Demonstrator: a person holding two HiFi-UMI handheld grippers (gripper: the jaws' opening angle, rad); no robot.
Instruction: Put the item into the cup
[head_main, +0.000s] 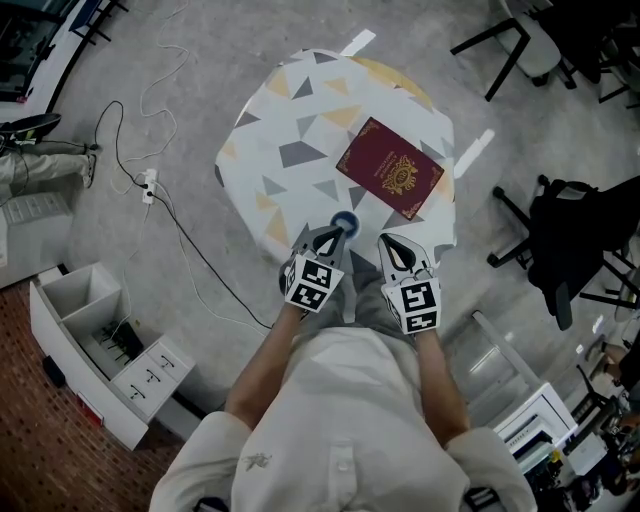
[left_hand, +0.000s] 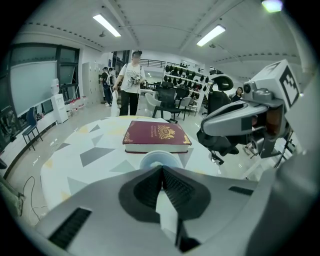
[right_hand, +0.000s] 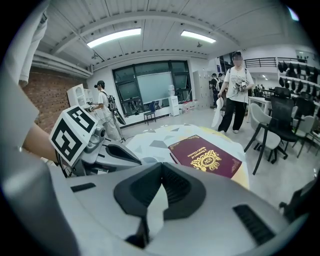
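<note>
Patterned tabletop (head_main: 300, 110) holds a light, tippable cup (head_main: 345, 222) and a stiff book (head_main: 390, 167), likely graspable by its edge; left tongs (head_main: 338, 234) and right tongs (head_main: 391, 242) are closed, empty.

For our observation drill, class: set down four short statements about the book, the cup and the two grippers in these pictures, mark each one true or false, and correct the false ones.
1. The dark red book lies closed and flat on the table. True.
2. The left gripper holds the cup. False: its jaws are together with nothing between them, and the cup stands just ahead of them.
3. The cup stands on top of the book. False: it stands on the table, nearer the person than the book.
4. The right gripper has its jaws together and holds nothing. True.
</note>
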